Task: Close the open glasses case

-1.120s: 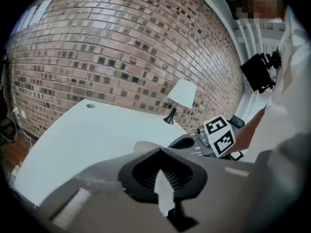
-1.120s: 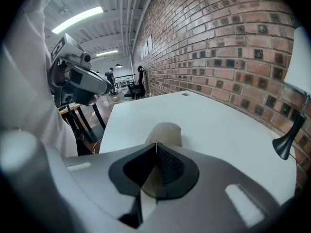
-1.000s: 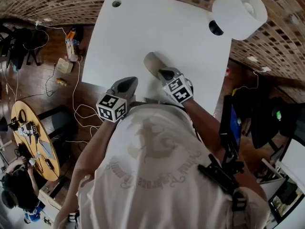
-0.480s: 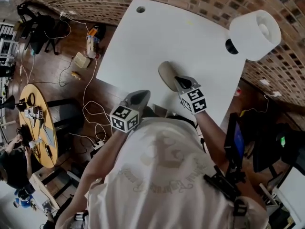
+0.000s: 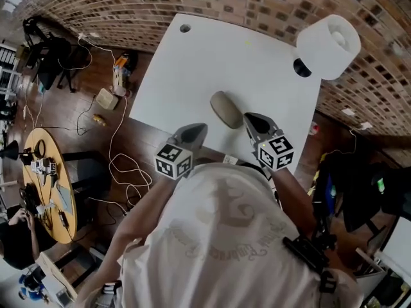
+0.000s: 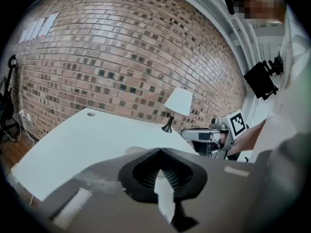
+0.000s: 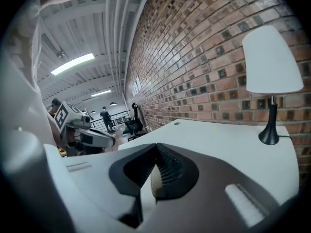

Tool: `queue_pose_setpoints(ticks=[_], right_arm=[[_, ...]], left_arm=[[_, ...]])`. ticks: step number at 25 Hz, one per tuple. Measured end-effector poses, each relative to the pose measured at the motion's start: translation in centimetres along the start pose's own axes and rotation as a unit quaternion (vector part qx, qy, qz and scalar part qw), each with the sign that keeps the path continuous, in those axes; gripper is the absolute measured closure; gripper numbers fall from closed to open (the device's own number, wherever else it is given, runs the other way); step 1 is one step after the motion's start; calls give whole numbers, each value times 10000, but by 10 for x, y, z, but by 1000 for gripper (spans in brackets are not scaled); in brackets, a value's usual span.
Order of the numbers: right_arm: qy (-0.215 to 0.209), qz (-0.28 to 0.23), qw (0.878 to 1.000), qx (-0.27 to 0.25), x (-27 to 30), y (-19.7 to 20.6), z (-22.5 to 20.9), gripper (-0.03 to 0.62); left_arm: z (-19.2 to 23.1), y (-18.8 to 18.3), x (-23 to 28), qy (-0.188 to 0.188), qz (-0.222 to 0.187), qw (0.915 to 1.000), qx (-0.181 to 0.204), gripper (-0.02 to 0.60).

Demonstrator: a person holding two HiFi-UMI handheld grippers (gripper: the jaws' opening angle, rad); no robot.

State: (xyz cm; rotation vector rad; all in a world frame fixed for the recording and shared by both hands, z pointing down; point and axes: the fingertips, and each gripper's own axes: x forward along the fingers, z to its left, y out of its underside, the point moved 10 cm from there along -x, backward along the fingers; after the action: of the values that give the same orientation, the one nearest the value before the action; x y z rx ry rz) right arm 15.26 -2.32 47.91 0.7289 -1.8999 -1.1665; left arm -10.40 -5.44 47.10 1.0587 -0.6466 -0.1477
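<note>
The glasses case [image 5: 226,109], a beige-grey oval, lies shut on the white table [image 5: 192,63] near its front edge. My right gripper [image 5: 250,117] hovers just right of the case, jaws shut, nothing in them, apart from the case. My left gripper [image 5: 198,128] is shut and empty at the table's front edge, left of the case. In the left gripper view a sliver of the case [image 6: 132,150] shows behind my shut jaws, with the right gripper [image 6: 201,135] to the right. The right gripper view shows the left gripper [image 7: 92,137] but hides the case.
A white-shaded lamp [image 5: 329,36] stands at the table's far right corner. A cable hole [image 5: 185,28] sits at the far left corner. Brick wall runs behind the table. Cables [image 5: 122,165] trail on the wooden floor at left, near a round wooden table [image 5: 45,185].
My right gripper has lifted off the near end of the case and drawn back to its right. The case now lies free and shut. The left gripper has barely moved.
</note>
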Motion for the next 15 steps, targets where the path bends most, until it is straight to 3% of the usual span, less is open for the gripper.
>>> queue_pose_setpoints(ticks=[7, 15], right_arm=[[396, -229, 9989, 139, -39, 2, 25, 586], [621, -340, 9973, 172, -65, 17, 55, 586]], left_arm=[[-13, 2, -4, 450, -87, 9988, 192, 575], [-29, 12, -19, 699, -53, 9968, 379, 575]])
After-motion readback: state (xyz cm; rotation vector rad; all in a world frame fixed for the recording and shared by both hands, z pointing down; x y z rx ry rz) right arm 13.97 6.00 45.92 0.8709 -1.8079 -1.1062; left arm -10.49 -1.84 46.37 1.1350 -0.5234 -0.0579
